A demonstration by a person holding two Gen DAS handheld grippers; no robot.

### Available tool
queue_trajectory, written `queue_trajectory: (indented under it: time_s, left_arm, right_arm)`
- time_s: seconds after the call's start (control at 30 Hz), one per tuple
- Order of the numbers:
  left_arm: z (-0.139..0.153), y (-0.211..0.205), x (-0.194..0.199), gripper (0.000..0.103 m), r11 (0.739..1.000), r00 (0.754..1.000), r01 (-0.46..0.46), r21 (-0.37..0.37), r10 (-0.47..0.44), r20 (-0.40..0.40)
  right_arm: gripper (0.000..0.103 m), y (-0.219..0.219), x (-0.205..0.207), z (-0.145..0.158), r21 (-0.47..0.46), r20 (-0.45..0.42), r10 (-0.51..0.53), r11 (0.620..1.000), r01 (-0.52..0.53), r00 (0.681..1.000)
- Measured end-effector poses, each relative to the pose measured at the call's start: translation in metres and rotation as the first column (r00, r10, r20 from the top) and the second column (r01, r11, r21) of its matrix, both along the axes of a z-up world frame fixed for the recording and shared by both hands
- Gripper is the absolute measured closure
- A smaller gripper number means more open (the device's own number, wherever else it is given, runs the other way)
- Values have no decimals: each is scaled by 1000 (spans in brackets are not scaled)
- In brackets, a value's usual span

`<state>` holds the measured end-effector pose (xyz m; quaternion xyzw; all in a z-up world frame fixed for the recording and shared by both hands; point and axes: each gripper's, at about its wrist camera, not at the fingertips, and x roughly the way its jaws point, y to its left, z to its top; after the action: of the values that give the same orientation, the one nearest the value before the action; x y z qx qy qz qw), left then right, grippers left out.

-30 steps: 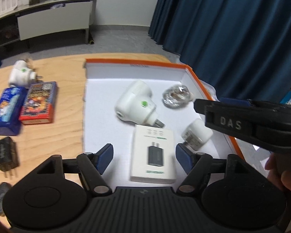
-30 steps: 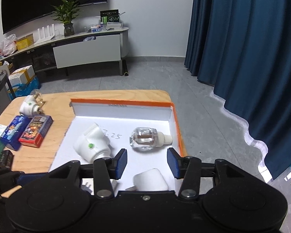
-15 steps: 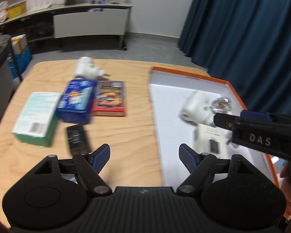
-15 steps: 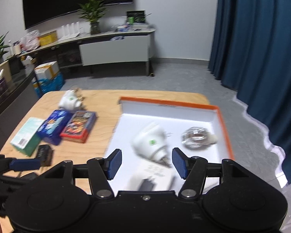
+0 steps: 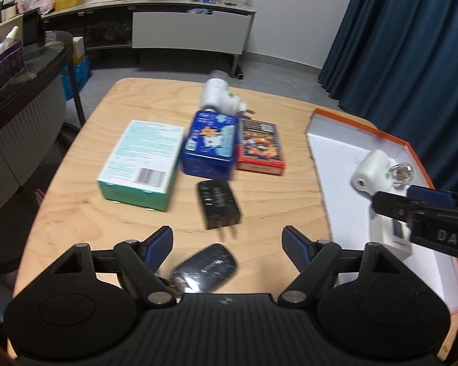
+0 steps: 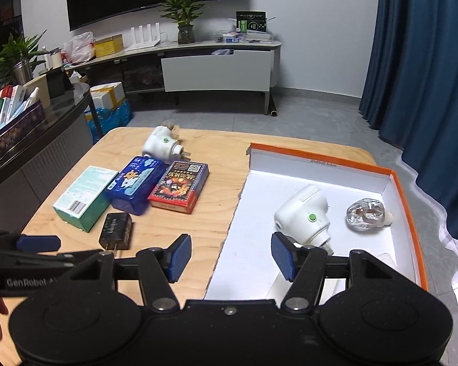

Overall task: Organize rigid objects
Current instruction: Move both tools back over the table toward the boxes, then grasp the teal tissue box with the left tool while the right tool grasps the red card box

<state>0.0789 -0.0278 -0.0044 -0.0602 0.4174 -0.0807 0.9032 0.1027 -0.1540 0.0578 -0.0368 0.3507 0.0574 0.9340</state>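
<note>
My left gripper (image 5: 227,239) is open over the wooden table (image 5: 107,222), with nothing between its fingers. A black charger (image 5: 218,204) lies just ahead of it and a black mouse (image 5: 207,270) lies under it. My right gripper (image 6: 230,247) is open over the left edge of the orange-rimmed white box (image 6: 407,195) and holds nothing. In the box lie a white plug-in device (image 6: 305,213), a clear bottle (image 6: 366,215) and a white charger carton (image 5: 390,231). On the table lie a teal box (image 6: 85,196), a blue box (image 6: 136,186), a red box (image 6: 180,186) and a second white plug-in device (image 6: 161,146).
A dark side table (image 6: 61,116) with a tin of packets stands left of the wooden table. Behind are a low white cabinet (image 6: 216,70) and a blue curtain (image 6: 427,61) at the right. The table's rounded front-left edge is near my left gripper.
Both grippers swung left, away from the box and toward the loose items on the table. The right jaws spread wider and the left jaws a little wider.
</note>
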Motion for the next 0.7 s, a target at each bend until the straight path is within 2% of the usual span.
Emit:
queue_trajectory:
  time_s: [0.17,0.3,0.53,0.63,0.7]
  left_arm:
    - [-5,22,12,21,999,1000,-24,47,23,5]
    - [-13,42,37,19,996,999,-46,81,48,-21]
    - [-30,54,78,16,989,999,-20,144,27,-47]
    - [-37,53,88,16,988,998,-6,154,14,-55]
    - [-38,52,89,22,984,1000,5,179,0,-28]
  right_arm:
    - [32,0,-1,-1,2,-6,-3,1000,3,1000]
    - [32,-3,0,-2,7,-5,-16,1000,16,1000]
    - [32,0,3,-4,-4,-9,-22,1000,22,1000]
    - [32,2,8,-7,-4,-16,-22,1000,22,1000]
    - [32,4,12,-9,-3,-24,-17,1000,17,1000]
